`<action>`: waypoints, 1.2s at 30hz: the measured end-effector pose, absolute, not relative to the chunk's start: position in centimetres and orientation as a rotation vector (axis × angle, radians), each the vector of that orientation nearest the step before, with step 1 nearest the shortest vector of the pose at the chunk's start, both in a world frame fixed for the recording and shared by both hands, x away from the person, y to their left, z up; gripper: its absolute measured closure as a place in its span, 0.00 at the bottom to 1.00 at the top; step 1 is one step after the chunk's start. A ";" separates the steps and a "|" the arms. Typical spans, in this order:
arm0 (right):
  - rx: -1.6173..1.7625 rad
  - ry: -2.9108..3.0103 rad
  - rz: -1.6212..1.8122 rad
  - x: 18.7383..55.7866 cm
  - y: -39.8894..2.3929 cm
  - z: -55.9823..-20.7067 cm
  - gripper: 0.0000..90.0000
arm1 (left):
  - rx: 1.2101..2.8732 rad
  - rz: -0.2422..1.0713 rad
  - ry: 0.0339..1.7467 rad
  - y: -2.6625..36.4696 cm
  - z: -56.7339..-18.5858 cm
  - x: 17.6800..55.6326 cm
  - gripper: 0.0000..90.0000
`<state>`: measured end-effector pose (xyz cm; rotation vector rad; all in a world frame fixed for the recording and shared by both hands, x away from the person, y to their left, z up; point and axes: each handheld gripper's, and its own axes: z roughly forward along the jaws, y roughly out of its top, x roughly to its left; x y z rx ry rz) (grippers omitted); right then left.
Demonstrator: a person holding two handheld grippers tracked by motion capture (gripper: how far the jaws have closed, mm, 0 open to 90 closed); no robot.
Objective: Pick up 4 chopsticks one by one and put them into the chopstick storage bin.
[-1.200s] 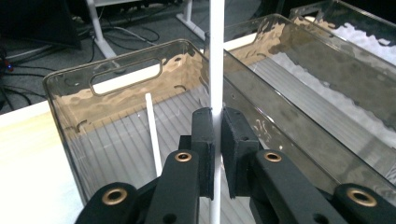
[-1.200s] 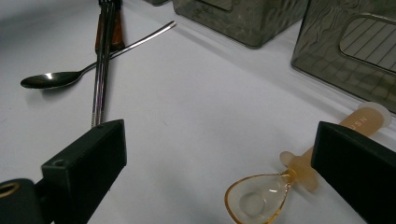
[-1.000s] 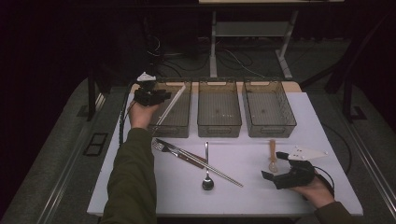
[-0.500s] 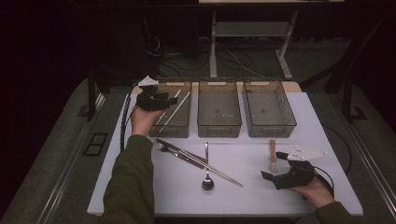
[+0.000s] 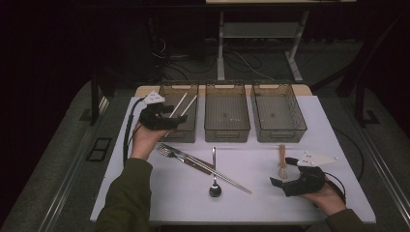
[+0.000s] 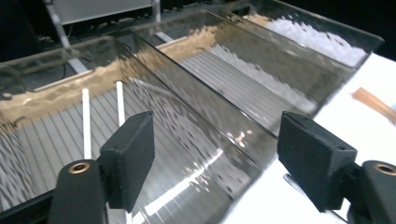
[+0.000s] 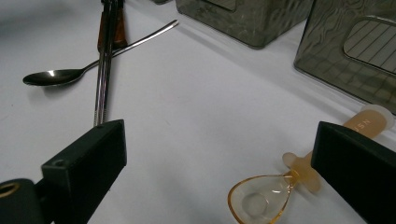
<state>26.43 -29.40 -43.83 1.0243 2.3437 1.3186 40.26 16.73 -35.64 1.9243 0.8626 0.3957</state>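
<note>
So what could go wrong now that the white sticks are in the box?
The left gripper, jaws just opened with nothing between them, hangs at the left bin's near edge; drawing back carelessly might bump the bin or jog the two white chopsticks inside. The right gripper is open near the small amber spoon; a sloppy grab could push it away instead of catching it.

Before me the white tabletop (image 5: 251,193) carries three clear bins in a row at its far edge: left bin (image 5: 178,130), middle bin (image 5: 227,128), right bin (image 5: 279,130). Nearer lie a fork (image 5: 168,152), metal chopsticks (image 5: 227,179) and a metal spoon (image 5: 214,186) close together, and a translucent amber spoon (image 5: 282,164) to the right.
</note>
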 end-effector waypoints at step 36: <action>1.028 2.448 1.320 26.5 -29.4 -42.8 0.04 | 1.951 0.292 0.724 16.7 -41.8 27.2 0.00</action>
